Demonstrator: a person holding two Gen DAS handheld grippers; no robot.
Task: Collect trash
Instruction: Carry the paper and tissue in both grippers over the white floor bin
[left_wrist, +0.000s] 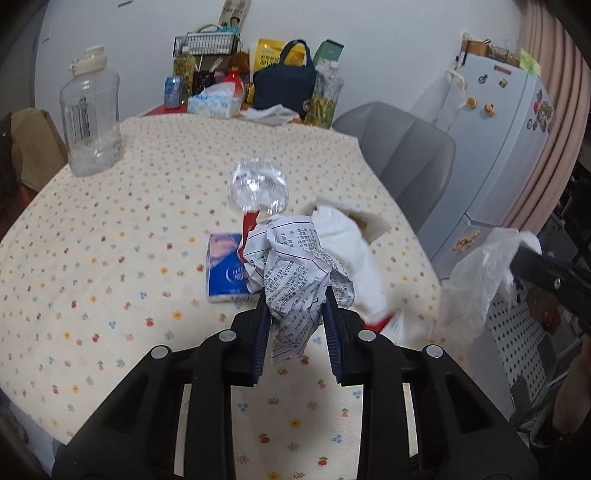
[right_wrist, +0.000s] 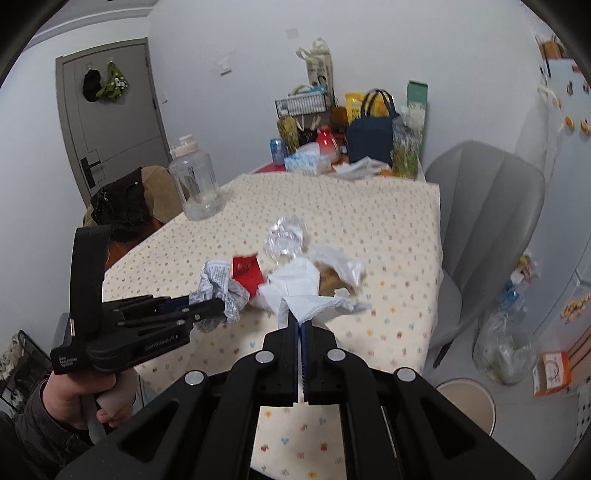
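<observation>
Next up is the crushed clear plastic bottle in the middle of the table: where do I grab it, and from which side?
Likely the crushed clear plastic bottle at its flattened middle, approaching from above and its bare far-left side; paper and wrappers crowd its near side.

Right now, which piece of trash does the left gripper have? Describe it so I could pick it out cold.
Start at the table with the flowered cloth and find the litter heap near its right edge. At the heap's near side, the left gripper is shut on a crumpled paper ball. Unlike the plain white tissue and crushed clear plastic beside it, it carries dense black print.
</observation>
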